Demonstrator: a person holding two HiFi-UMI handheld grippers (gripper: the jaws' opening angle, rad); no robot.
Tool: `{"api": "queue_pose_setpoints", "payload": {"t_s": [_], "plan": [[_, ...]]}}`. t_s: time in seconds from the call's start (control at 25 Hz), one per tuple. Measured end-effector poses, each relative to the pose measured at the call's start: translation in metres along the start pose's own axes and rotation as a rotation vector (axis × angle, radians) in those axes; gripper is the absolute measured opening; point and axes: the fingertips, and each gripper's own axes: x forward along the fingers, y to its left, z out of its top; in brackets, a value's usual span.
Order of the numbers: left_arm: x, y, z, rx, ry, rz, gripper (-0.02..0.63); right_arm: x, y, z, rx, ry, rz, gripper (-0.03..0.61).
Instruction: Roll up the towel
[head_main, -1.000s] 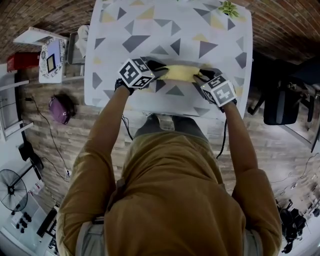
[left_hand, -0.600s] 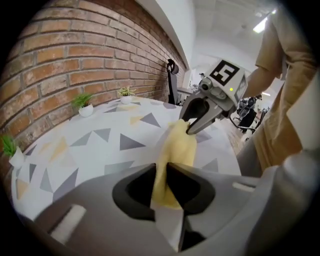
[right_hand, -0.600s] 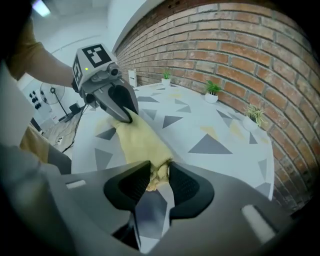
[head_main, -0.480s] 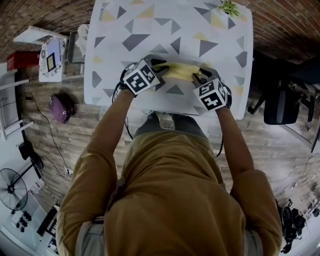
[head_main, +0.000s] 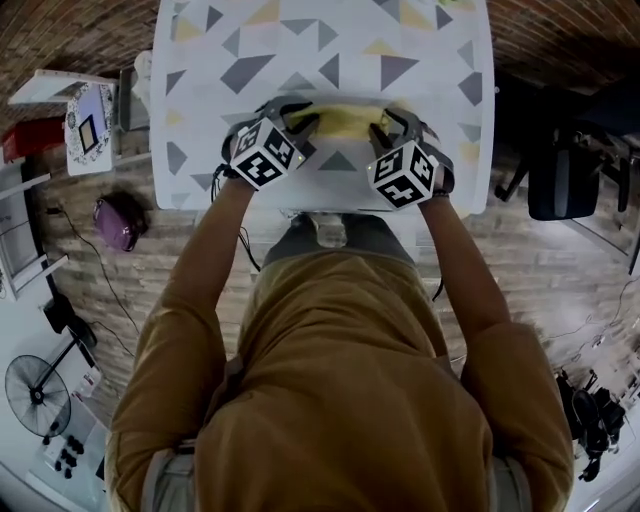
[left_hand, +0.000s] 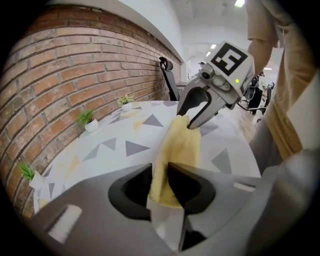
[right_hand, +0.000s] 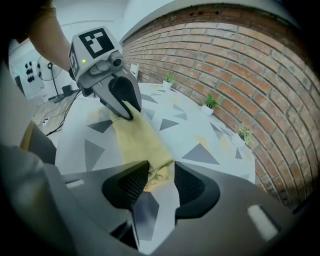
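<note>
Triangle-patterned table (head_main: 340, 45), potted plants (left_hand: 90, 121) along brick wall (left_hand: 75, 60), office chair (head_main: 560, 185)

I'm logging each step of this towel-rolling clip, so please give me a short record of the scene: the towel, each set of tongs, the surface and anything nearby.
towel: yellow, gathered into a narrow band that runs between the two tongs
left tongs: shut on one end of the towel
right tongs: shut on the other end
table: white with grey and yellow triangles; the towel is over its near part
potted plants: small, at the table's edge by the brick wall, apart from the towel
roll: how tight it is cannot be told
</note>
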Motion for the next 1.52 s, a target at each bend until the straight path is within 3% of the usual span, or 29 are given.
{"api": "queue_pose_setpoints", "payload": {"t_s": [0.16, 0.32, 0.6, 0.84, 1.28, 1.52], "plan": [[0.002, 0.001, 0.000, 0.022, 0.000, 0.010, 0.111, 0.000, -0.002, 0.000, 0.008, -0.007, -0.026, 0.151], [0.004, 0.009, 0.000, 0.062, -0.007, 0.044, 0.172, 0.002, -0.006, 0.001, 0.024, -0.007, -0.049, 0.179], [0.009, 0.016, 0.001, 0.074, -0.016, 0.078, 0.206, 0.004, -0.016, 0.001, 0.041, -0.002, -0.079, 0.225], [0.008, 0.024, -0.001, 0.028, -0.049, 0.104, 0.241, 0.004, -0.025, -0.003, 0.157, 0.013, -0.075, 0.273], [0.009, 0.029, -0.005, -0.056, -0.048, 0.122, 0.275, 0.002, -0.031, -0.007, 0.313, 0.023, -0.065, 0.281], [0.004, 0.037, -0.007, -0.135, -0.058, 0.153, 0.295, -0.006, -0.037, -0.001, 0.334, -0.010, -0.074, 0.281]]}}
